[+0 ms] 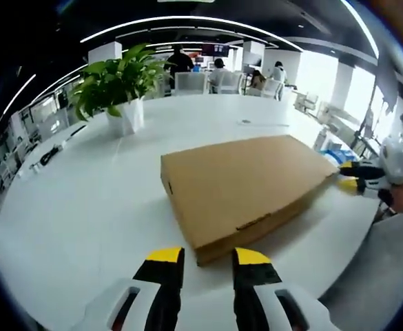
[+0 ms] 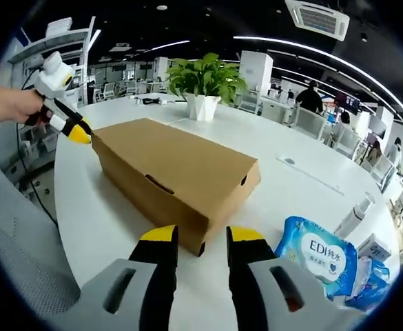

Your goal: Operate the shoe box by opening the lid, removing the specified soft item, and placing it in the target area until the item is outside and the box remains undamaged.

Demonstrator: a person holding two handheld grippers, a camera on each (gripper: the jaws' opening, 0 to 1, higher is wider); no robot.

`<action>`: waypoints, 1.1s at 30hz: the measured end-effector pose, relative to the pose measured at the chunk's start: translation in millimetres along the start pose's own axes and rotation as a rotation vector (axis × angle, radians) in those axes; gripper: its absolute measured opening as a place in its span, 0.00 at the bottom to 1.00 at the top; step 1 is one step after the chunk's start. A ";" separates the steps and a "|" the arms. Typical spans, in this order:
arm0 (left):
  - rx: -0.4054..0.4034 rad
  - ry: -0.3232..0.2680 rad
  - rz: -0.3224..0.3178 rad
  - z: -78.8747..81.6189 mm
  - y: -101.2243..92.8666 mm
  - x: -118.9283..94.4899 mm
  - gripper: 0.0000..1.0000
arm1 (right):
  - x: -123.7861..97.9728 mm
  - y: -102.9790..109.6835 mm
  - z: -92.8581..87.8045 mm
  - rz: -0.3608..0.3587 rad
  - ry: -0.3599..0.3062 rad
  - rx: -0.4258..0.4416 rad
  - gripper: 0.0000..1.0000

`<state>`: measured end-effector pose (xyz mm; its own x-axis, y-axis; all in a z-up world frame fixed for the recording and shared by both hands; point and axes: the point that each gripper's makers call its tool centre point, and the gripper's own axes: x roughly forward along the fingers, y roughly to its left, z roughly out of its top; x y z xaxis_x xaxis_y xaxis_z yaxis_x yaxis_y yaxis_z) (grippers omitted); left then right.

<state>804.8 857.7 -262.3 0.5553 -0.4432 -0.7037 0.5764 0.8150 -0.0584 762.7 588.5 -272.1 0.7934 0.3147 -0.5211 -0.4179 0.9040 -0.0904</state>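
Left gripper view, shoe box [image 1: 246,186] (lid closed) just beyond left gripper [image 1: 208,256]

A white bench [image 1: 84,207] carries a leafy potted plant [image 2: 204,83] in a white pot, and — near the edge — a blue tissue pack [image 2: 318,258] beside a slim white bottle [image 2: 356,214]. People sit at far desks — chairs [image 1: 191,83] around them.

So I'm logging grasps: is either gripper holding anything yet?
Nothing held. Both grippers, left and right, are open at opposite corners of the closed shoe box.

both grippers, left gripper [image 1: 208,256] and right gripper [image 2: 195,236], hover with jaws apart.
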 end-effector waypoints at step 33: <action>0.147 0.041 -0.047 16.8 -0.7 40.9 0.22 | 7.5 -20.7 -8.8 -0.119 0.045 0.042 0.13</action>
<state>837.2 832.7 -279.2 0.5024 -0.4610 -0.7315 0.6840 0.7294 0.0102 773.4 569.6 -281.6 0.8153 0.1919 -0.5463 -0.3023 0.9458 -0.1190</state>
